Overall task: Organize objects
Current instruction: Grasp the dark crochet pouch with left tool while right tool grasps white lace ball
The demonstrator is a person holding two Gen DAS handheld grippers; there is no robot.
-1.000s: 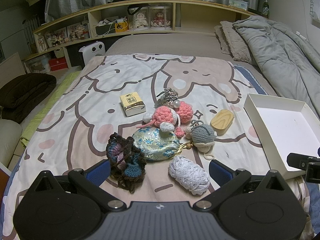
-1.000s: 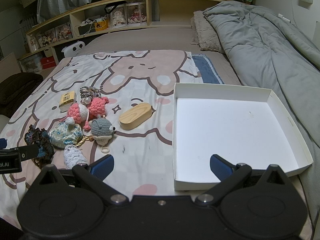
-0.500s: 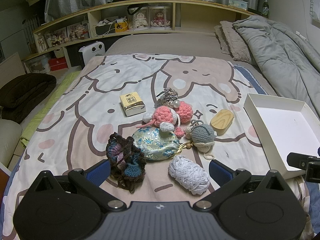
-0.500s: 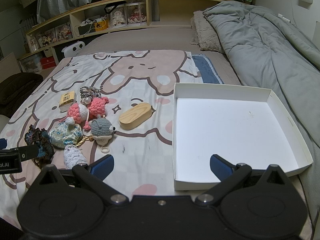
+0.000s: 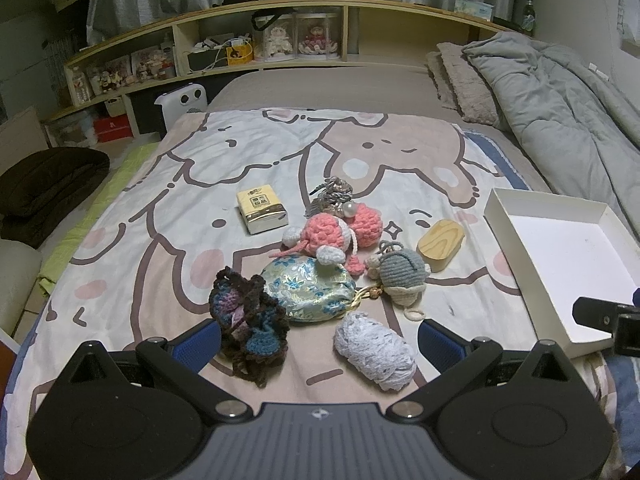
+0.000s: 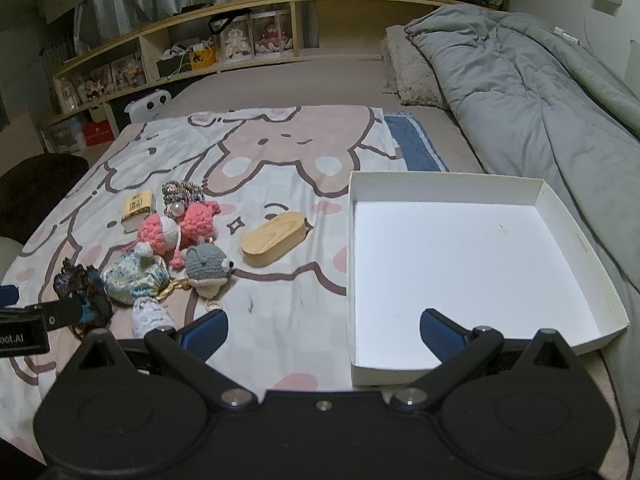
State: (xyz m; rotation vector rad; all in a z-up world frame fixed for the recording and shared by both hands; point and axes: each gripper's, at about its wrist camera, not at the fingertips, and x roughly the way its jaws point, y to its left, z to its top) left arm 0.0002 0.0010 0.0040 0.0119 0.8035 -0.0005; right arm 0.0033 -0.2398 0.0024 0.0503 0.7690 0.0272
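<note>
Bedroom shelves and grey curtains are seen behind a bed covered by a cartoon blanket (image 5: 168,216), on which the small things are gathered. Nothing has been put yet into the white box (image 6: 460,264), which lies just ahead of the right gripper (image 6: 322,330); its jaws are held wide apart and empty. The left gripper (image 5: 318,340) is also spread apart, with a dark crochet piece (image 5: 250,326) beside its left finger and a white yarn bundle (image 5: 374,350) near its right finger. Further ahead a brocade pouch (image 5: 308,288), a pink crochet toy (image 5: 332,234), a grey crochet toy (image 5: 400,272), a wooden case (image 5: 440,244) and a yellow packet (image 5: 262,208) are found. The yarn bundle is judged light and soft, so it should be pinched across its middle. The metallic bundle (image 5: 332,196) behind the pink toy is possibly a chain; it cannot be told clearly.
</note>
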